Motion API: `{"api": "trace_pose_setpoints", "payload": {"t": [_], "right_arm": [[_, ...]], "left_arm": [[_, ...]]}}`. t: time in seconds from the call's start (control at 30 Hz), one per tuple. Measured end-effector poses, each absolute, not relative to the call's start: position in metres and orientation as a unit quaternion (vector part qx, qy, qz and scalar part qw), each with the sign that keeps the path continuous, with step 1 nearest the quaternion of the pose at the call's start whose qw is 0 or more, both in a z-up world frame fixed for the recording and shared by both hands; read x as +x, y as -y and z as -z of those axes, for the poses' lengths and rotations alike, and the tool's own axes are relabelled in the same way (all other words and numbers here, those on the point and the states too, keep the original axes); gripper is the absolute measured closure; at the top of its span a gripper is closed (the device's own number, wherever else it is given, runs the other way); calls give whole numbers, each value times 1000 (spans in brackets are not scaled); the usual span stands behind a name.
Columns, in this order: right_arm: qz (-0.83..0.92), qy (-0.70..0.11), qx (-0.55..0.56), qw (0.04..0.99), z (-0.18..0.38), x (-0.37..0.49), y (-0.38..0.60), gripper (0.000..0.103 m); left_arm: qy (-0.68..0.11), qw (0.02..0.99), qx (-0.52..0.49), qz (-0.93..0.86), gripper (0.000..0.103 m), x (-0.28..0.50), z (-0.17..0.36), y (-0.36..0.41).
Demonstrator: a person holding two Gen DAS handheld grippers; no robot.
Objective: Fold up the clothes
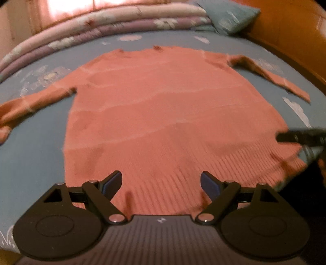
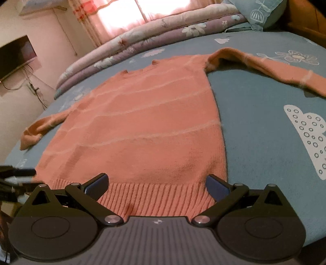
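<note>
A salmon-pink knitted sweater (image 1: 167,110) lies flat on the blue bedspread, sleeves spread out to both sides, ribbed hem nearest the cameras. My left gripper (image 1: 161,183) hovers open over the left part of the hem with nothing between its blue pads. In the right wrist view the same sweater (image 2: 142,126) fills the middle, and my right gripper (image 2: 156,184) stands open over the hem's right part, empty. The right gripper's dark fingers (image 1: 301,137) show at the right edge of the left wrist view. The left gripper's fingers (image 2: 18,173) show at the left edge of the right wrist view.
A folded floral quilt (image 1: 106,26) and a teal pillow (image 1: 230,16) lie along the far side of the bed (image 2: 254,122). A wooden bed frame (image 1: 295,40) curves at the right. A wall-mounted television (image 2: 16,55) and curtained window (image 2: 122,12) stand beyond.
</note>
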State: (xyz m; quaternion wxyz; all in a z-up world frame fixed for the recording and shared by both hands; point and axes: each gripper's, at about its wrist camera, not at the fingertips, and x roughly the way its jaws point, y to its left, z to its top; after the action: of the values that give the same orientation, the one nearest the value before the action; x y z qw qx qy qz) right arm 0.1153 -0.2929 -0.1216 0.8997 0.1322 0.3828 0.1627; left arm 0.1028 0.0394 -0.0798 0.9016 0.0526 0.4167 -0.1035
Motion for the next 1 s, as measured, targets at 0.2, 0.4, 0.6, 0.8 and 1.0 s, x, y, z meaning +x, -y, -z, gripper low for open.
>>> {"api": "trace_pose_setpoints", "payload": {"t": [0.2,0.4,0.6,0.8,1.0], "right_arm": [[-134,-398,104,901,121,120,279,0],[-96,-403,108,904,121,122,273,0],[-117,-409,129,895,110,132,284,0],[-177,-342,179,906,74,176,325,5],[-215,-344,282,870,112,279,391,13]], "left_arm": [[-396,916,0,58,18,140,91,-74],[-433,898,-30,66,8,153,116,-81],[-433,896,-41,87,7,150,119,-87],[-441,889,-71,97,3,157,117,-93],[-451,887,-34,87,2,157,117,-81]]}}
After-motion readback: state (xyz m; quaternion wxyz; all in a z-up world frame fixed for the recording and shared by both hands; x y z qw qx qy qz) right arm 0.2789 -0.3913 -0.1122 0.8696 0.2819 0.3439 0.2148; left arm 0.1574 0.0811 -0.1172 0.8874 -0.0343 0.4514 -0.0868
